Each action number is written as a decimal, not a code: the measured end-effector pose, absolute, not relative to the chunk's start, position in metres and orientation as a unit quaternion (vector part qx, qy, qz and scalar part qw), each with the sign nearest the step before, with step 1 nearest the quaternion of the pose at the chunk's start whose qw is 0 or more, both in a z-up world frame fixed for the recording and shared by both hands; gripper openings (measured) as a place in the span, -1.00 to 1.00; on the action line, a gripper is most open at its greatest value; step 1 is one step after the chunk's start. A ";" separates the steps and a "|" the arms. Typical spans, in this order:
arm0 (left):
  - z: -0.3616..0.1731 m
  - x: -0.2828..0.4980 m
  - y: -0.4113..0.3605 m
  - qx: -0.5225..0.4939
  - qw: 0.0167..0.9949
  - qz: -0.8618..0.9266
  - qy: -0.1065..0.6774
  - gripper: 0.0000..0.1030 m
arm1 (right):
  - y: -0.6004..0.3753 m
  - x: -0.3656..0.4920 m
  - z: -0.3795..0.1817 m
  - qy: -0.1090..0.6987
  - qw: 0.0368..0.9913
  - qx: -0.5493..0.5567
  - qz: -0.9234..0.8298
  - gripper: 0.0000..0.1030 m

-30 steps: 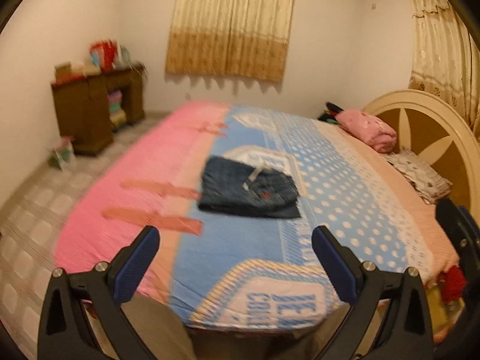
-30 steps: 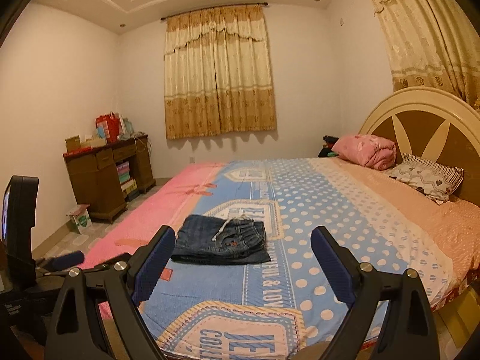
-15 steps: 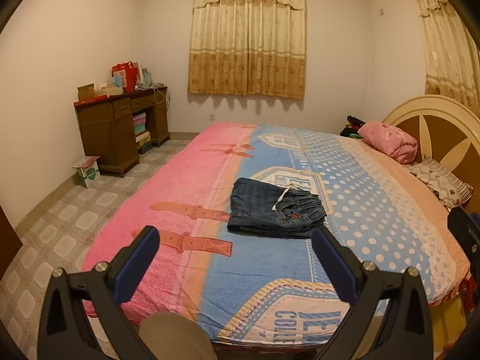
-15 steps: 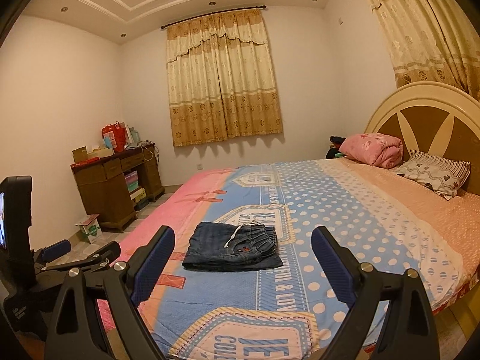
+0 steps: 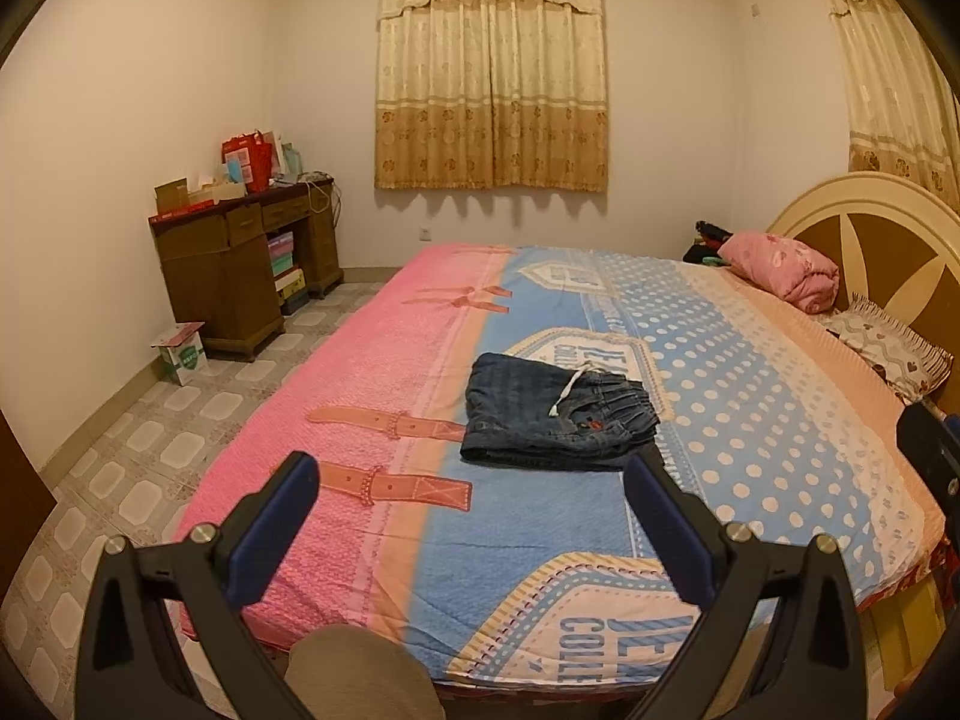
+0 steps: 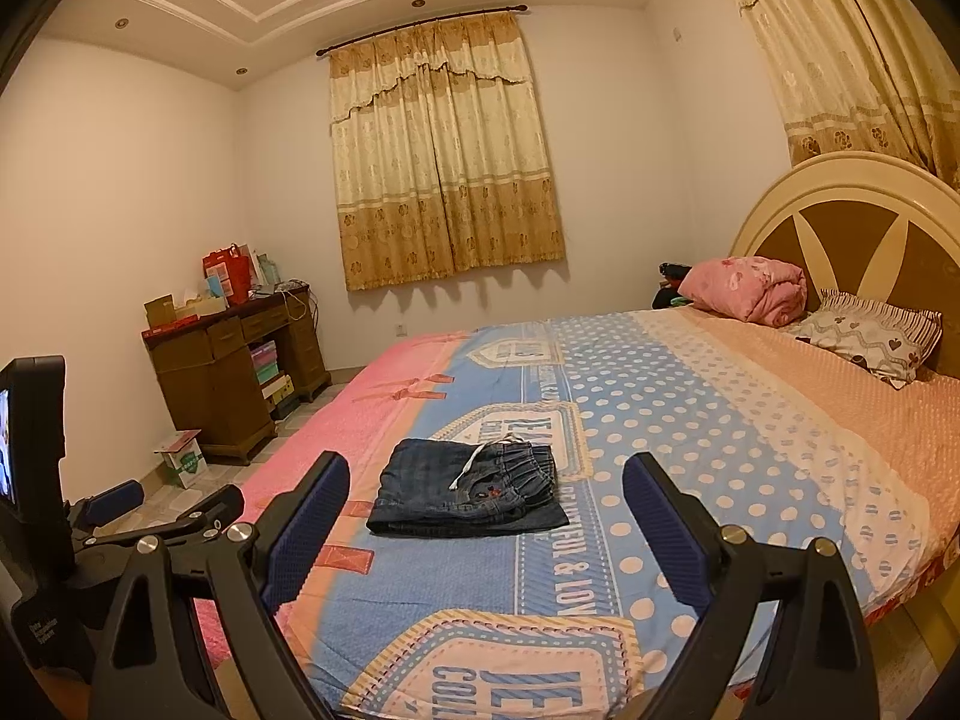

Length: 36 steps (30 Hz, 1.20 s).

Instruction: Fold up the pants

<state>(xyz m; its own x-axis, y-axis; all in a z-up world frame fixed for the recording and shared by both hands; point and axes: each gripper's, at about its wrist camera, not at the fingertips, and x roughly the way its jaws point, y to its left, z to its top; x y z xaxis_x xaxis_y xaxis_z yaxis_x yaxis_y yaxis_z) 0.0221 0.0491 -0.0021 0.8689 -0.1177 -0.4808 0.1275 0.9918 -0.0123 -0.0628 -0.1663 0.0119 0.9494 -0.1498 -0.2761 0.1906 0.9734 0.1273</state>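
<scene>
matt denim pants (image 5: 555, 414) on textured cloth bedspread (image 5: 372, 372); glossy wooden headboard (image 6: 852, 222).

Bedspread (image 5: 540, 516) around folded pants (image 5: 558, 420) lies bare.

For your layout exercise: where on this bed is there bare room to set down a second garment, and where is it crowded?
Free: the blue dotted stretch of bedspread between the folded jeans and the pillows, and the near strip in front of the jeans. Crowded: the headboard end, with the patterned pillow and rolled pink blanket.
</scene>
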 end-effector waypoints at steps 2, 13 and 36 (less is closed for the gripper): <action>-0.002 0.022 0.049 0.009 0.967 -0.064 0.248 1.00 | -0.169 -0.063 0.011 0.135 0.984 0.079 -0.085 0.82; -0.002 0.023 0.050 0.011 0.967 -0.063 0.248 1.00 | -0.171 -0.063 0.010 0.137 0.984 0.082 -0.084 0.82; -0.009 0.025 0.058 0.015 0.965 -0.061 0.253 1.00 | -0.167 -0.060 0.005 0.145 0.982 0.090 -0.087 0.82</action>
